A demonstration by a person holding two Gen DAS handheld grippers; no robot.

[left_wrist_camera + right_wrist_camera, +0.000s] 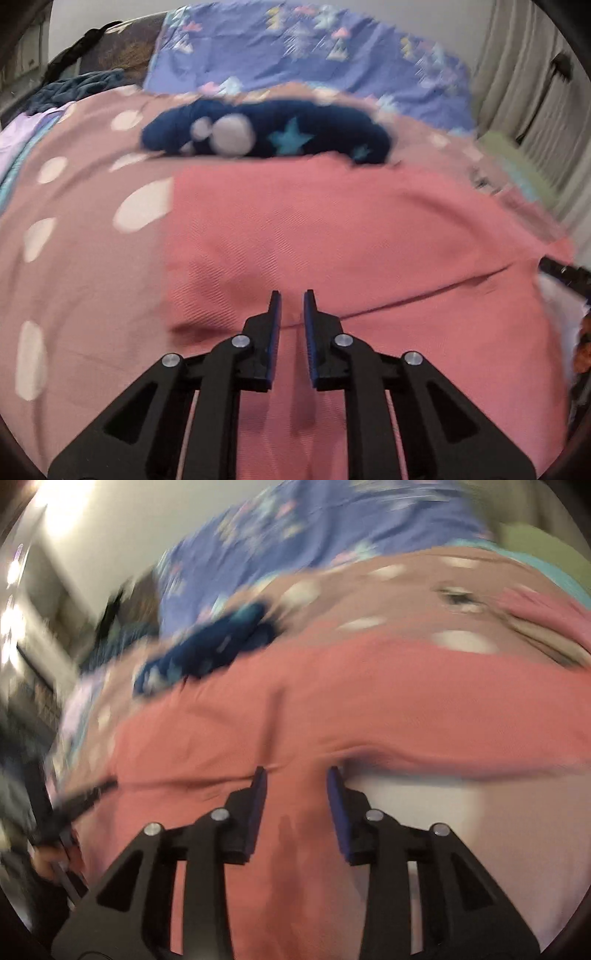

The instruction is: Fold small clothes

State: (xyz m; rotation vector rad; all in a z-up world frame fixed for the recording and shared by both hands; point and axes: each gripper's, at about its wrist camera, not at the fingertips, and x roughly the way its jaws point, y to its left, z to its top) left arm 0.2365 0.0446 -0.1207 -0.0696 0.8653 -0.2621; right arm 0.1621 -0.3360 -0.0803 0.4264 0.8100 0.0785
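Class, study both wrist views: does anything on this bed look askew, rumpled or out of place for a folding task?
Yes. The navy star-print garment lies bunched in a heap beyond the coral garment, not spread flat. The coral garment has a fold line running slantwise, not square. Both views are blurred, so finer flaws cannot be judged.

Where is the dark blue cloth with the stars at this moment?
In the left wrist view the dark blue cloth lies bunched beyond the pink garment, on the dotted bedcover, before the purple pillow.

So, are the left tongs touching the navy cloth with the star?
Apart. In the left wrist view the left tongs are over the pink garment, with a wide stretch of it before the navy cloth.
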